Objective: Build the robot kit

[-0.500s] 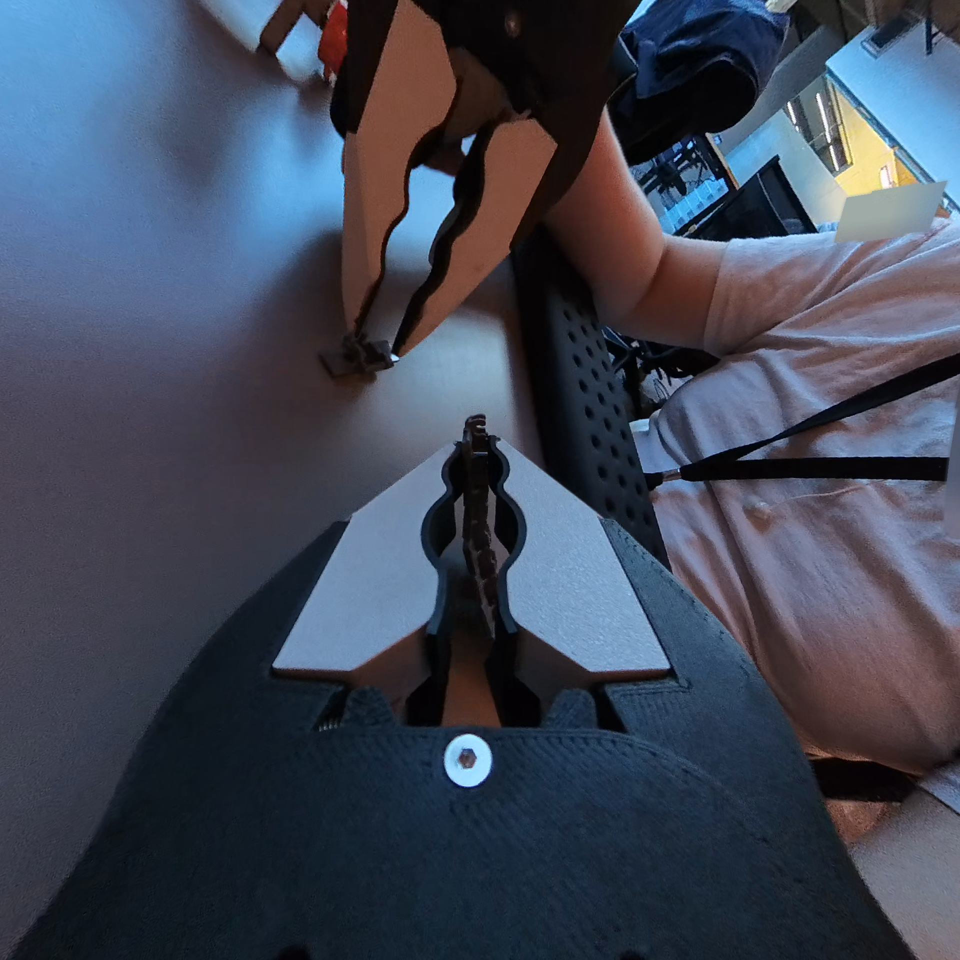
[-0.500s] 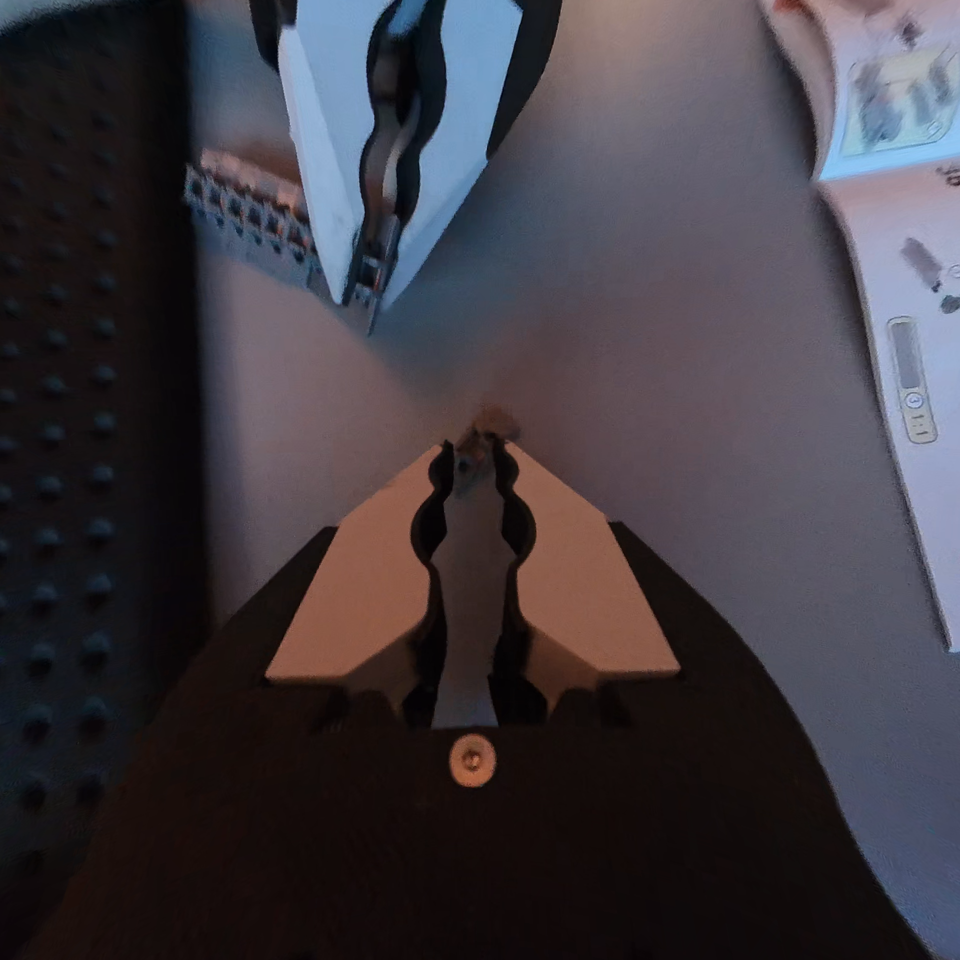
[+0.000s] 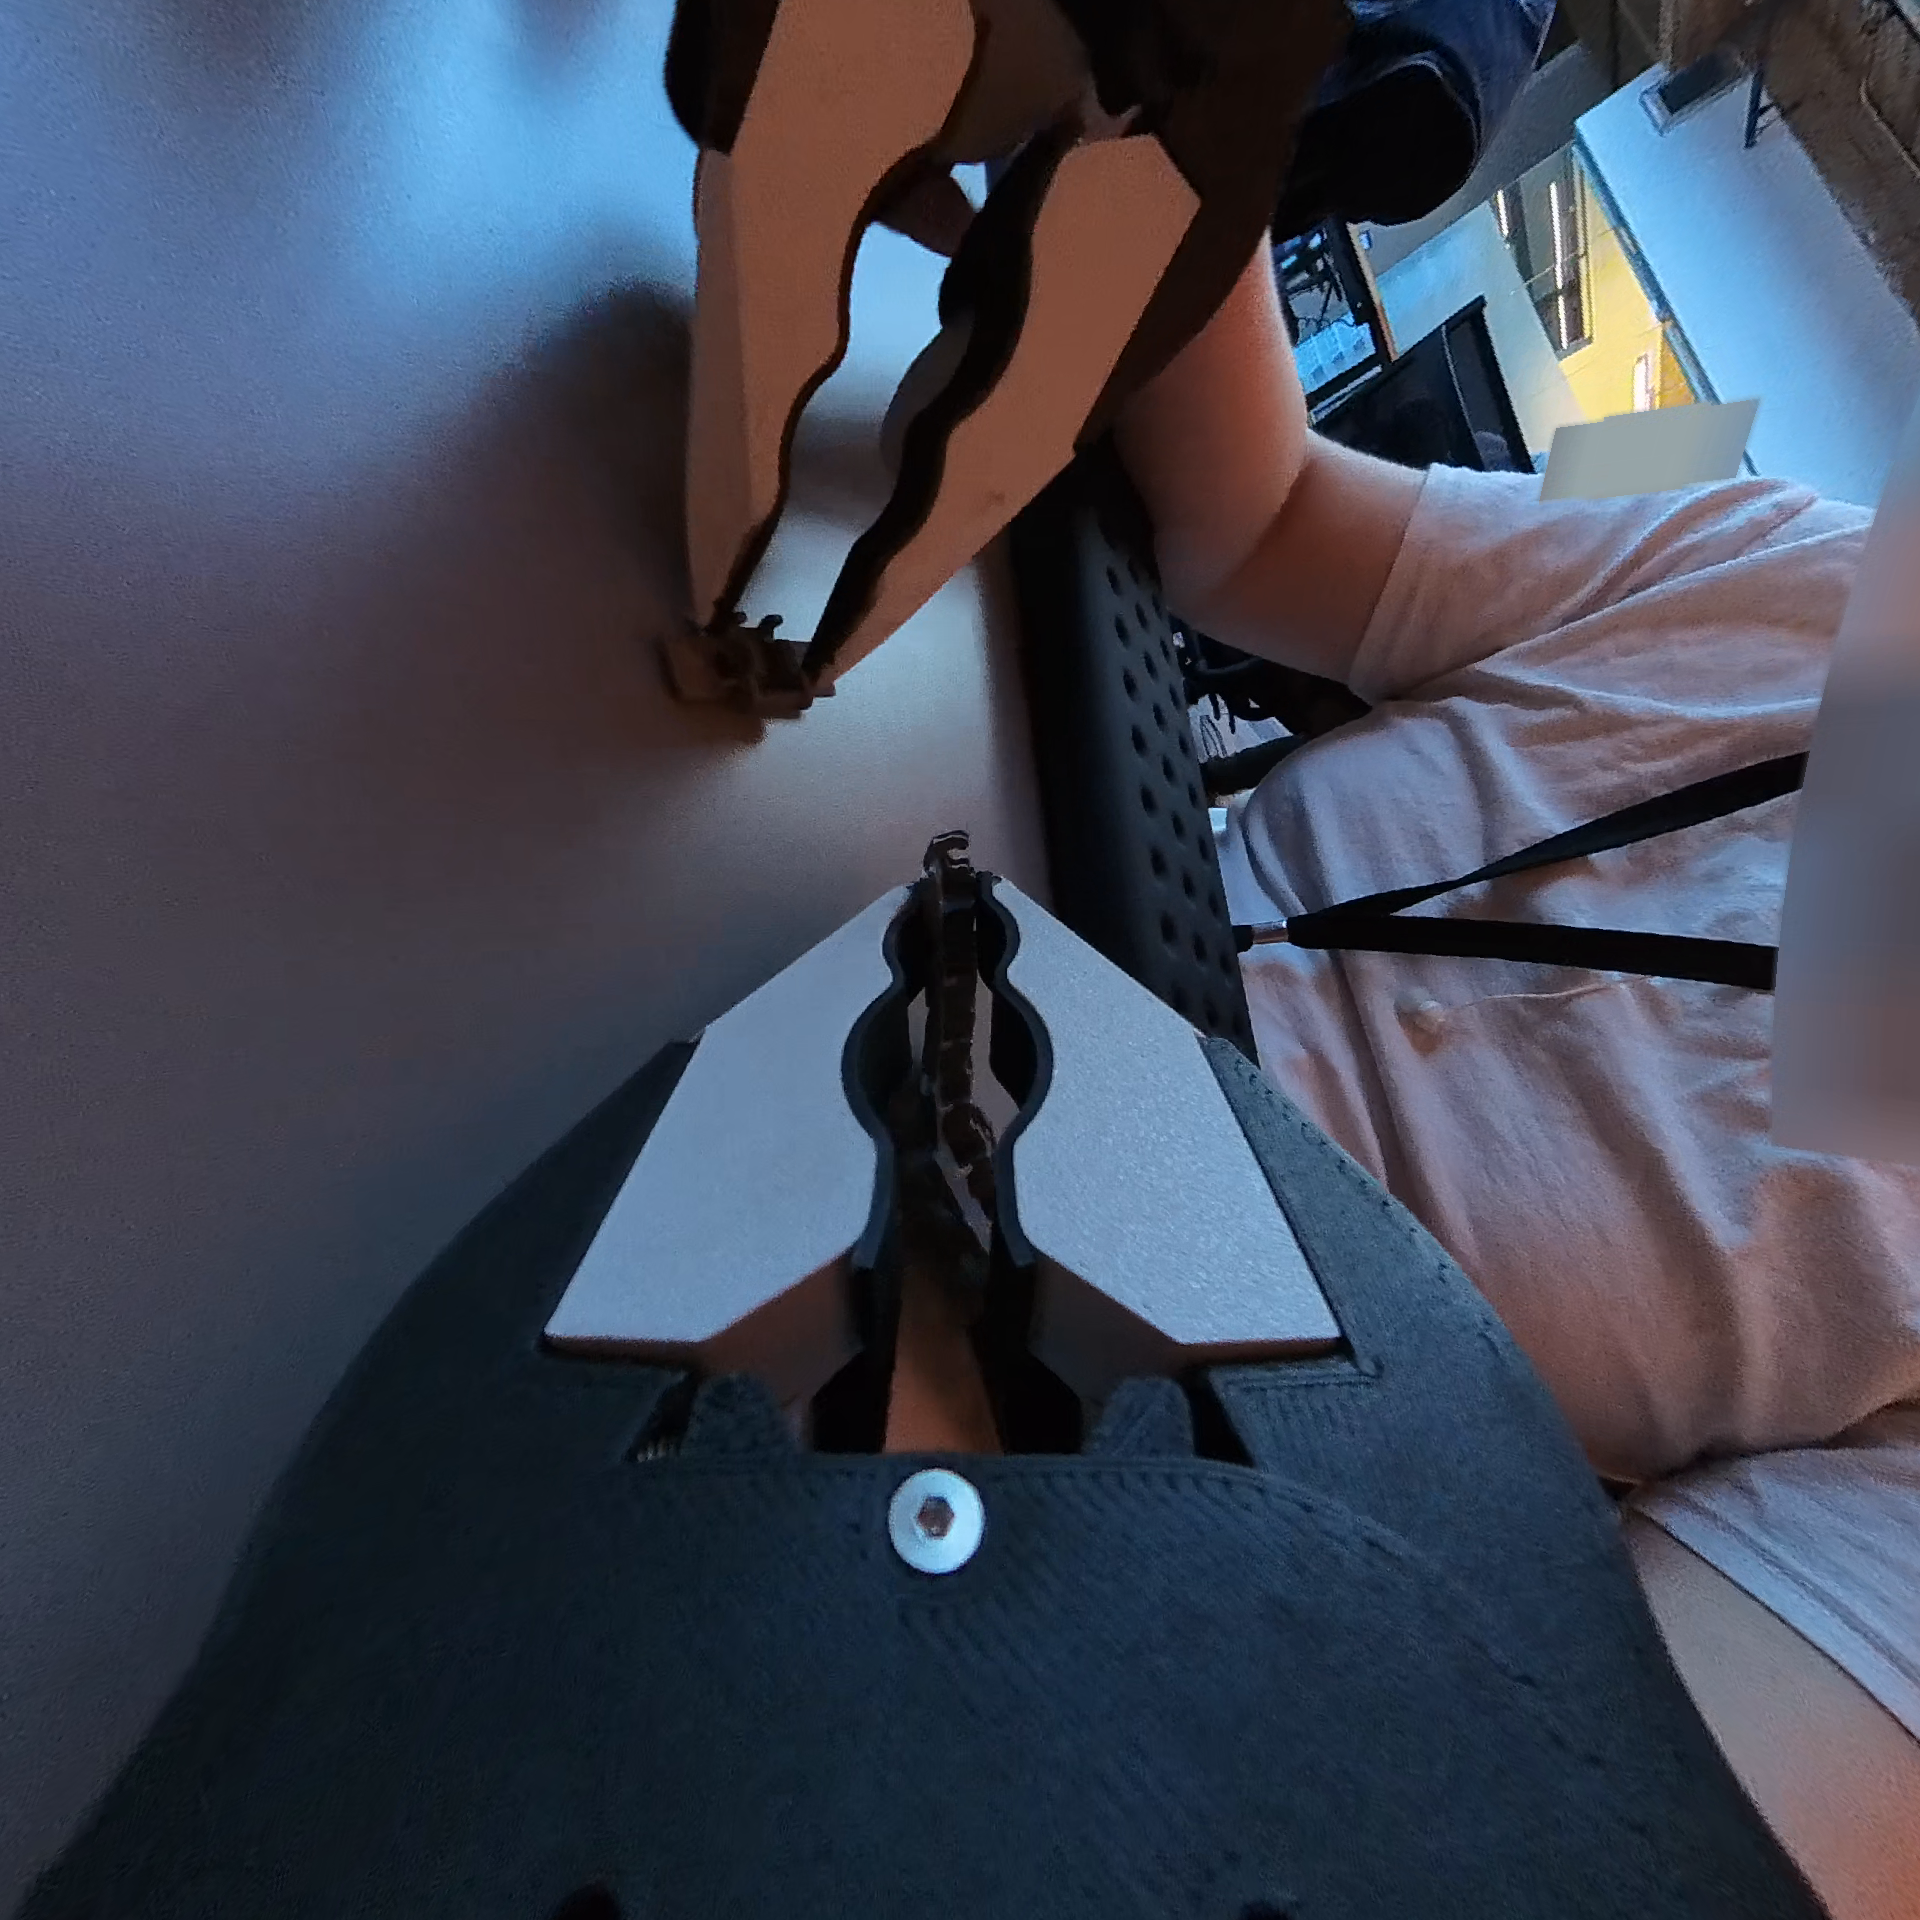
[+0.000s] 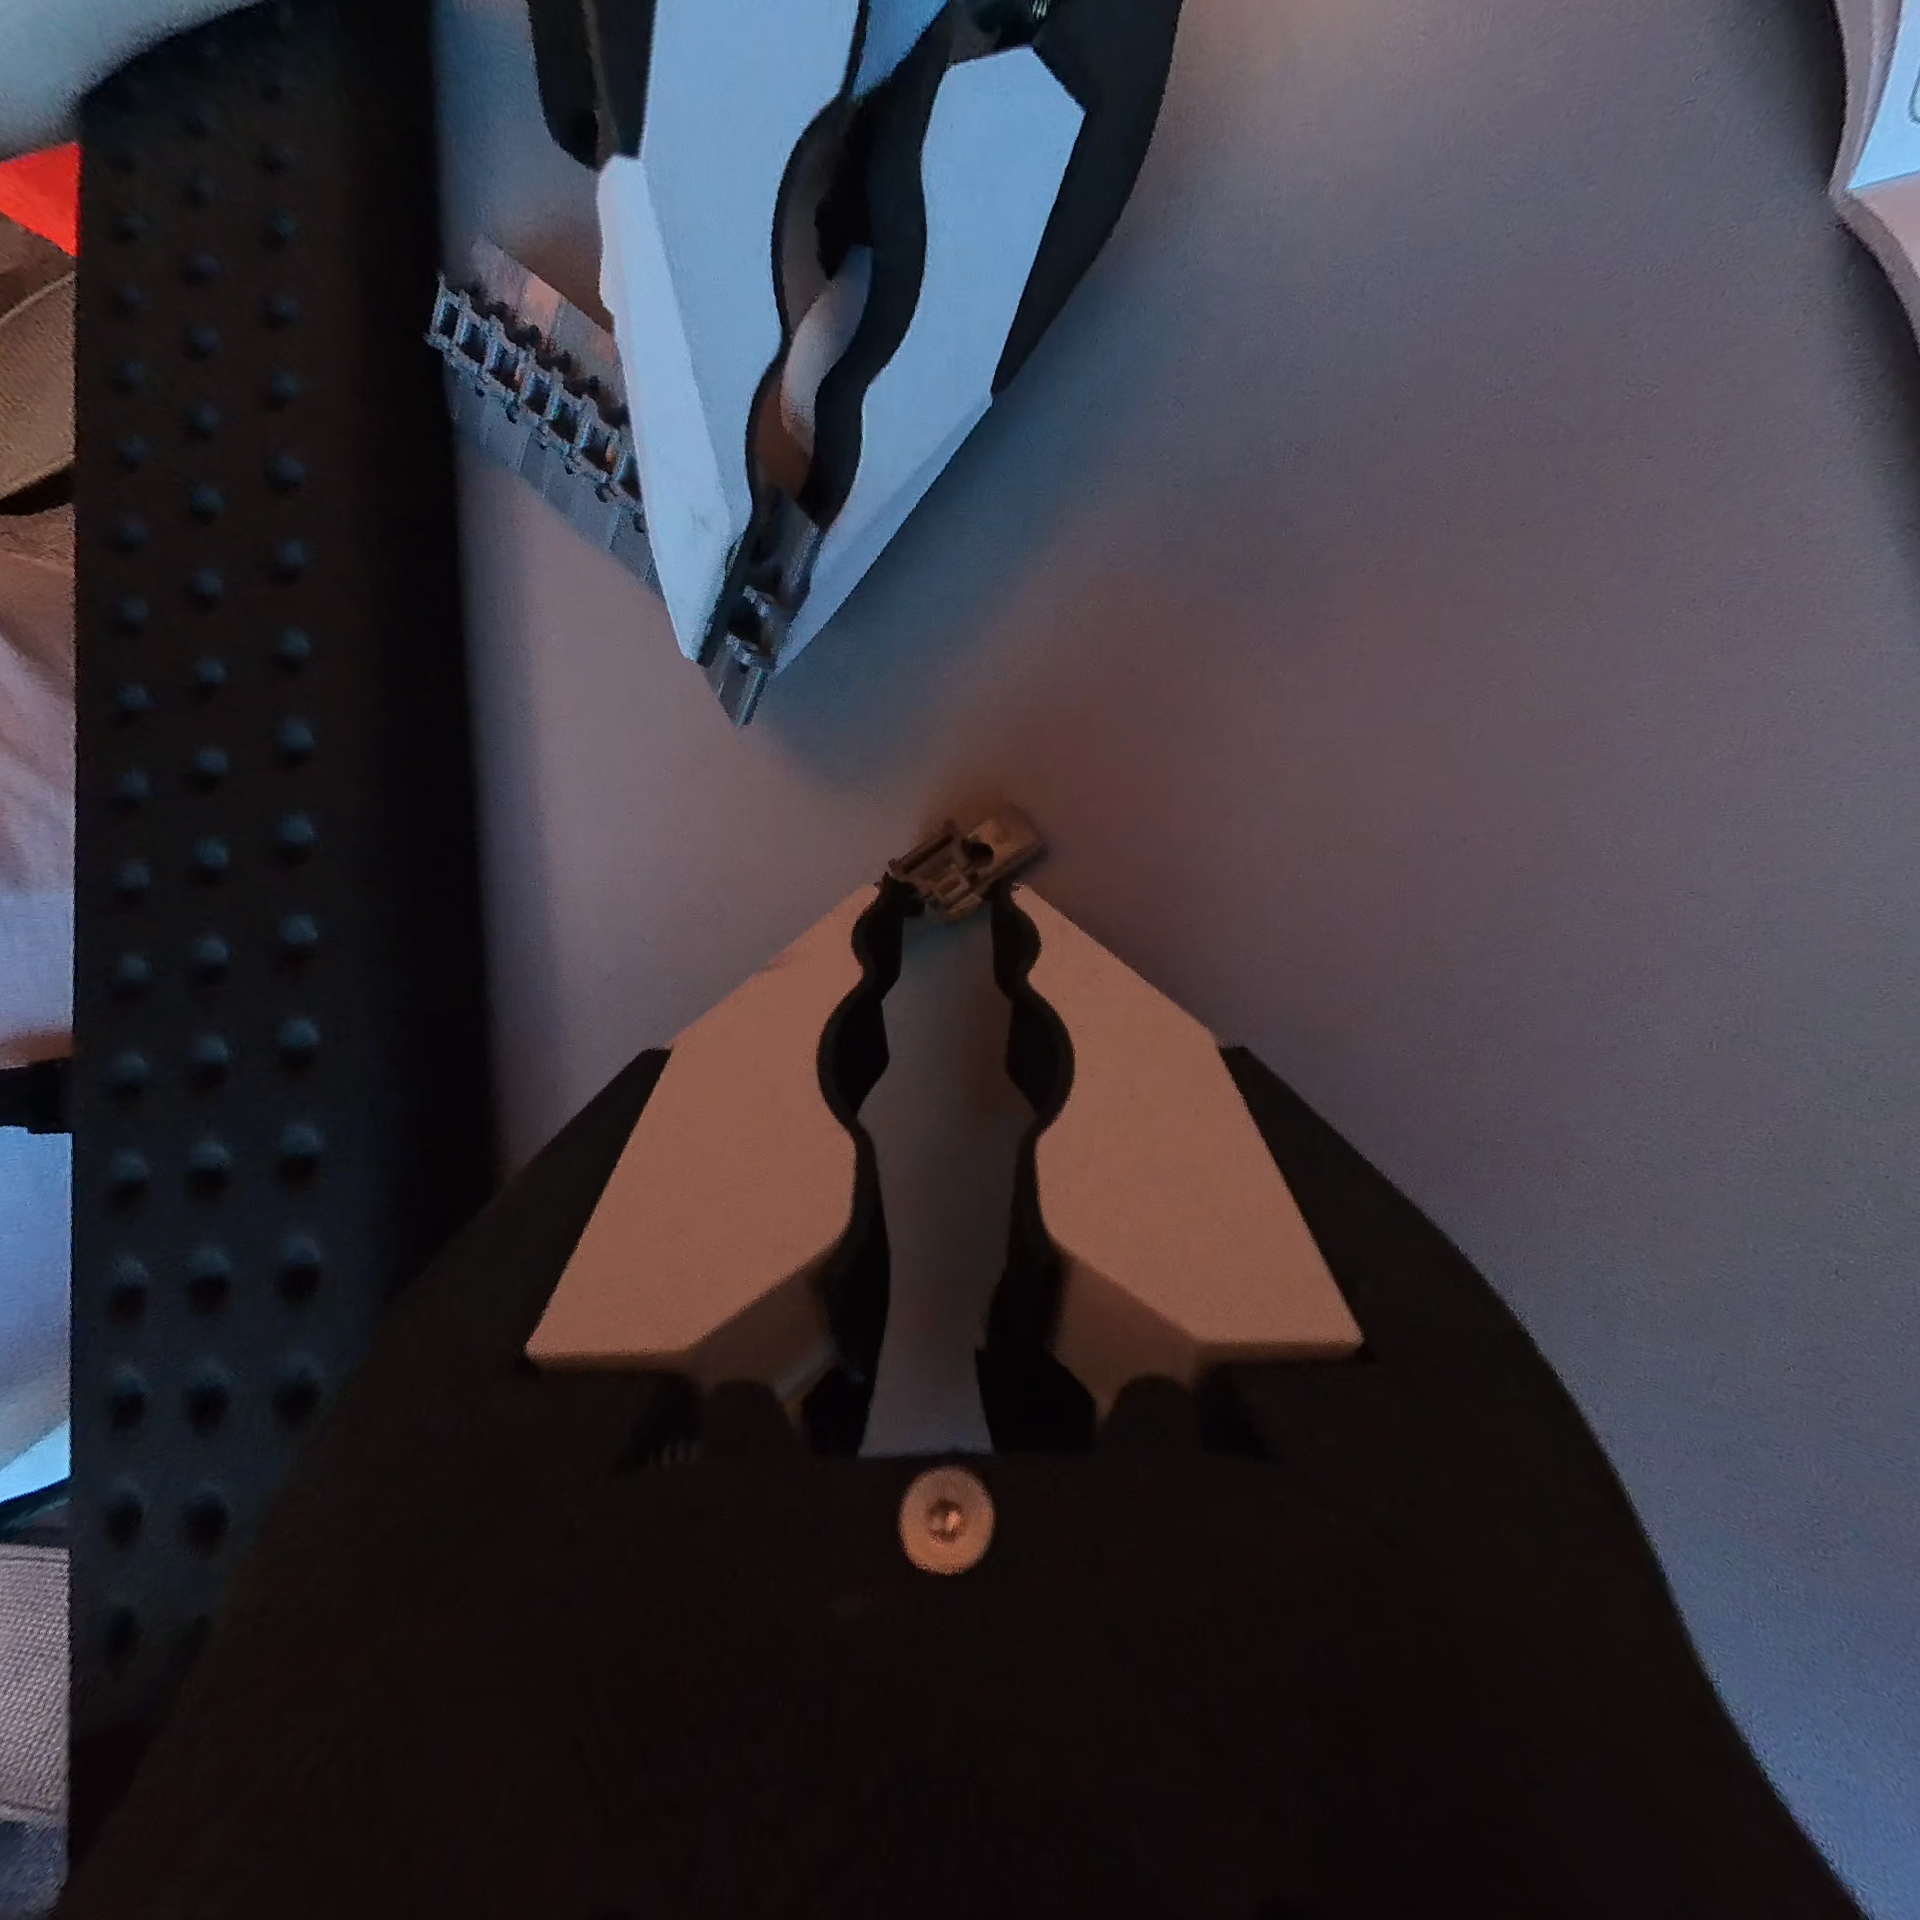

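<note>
My left gripper [image 3: 951,883] is shut on a dark grey linked track strip [image 3: 945,1039], whose end pokes out past the fingertips. In the right wrist view the left gripper [image 4: 748,644] hangs above the table and the strip [image 4: 520,384] trails off behind it to the left. My right gripper [image 4: 951,899] has its jaws slightly parted, with a small loose grey link [image 4: 966,862] lying on the table at and just past its tips. In the left wrist view the right gripper [image 3: 769,649] points down at that link [image 3: 738,670]. The two grippers face each other, a short gap apart.
A black studded strip [image 4: 208,727] runs along the table's near edge and also shows in the left wrist view [image 3: 1143,727]. A person in a pale shirt [image 3: 1558,1039] with a black strap sits behind it. White sheets [image 4: 1881,125] lie at the far right. The grippers' ends are close to 6 centimeters from one another.
My right gripper's jaws have parted a little around the small link, which now lies tilted on the table. Both grippers have drawn closer together. The left gripper still holds the strip.
</note>
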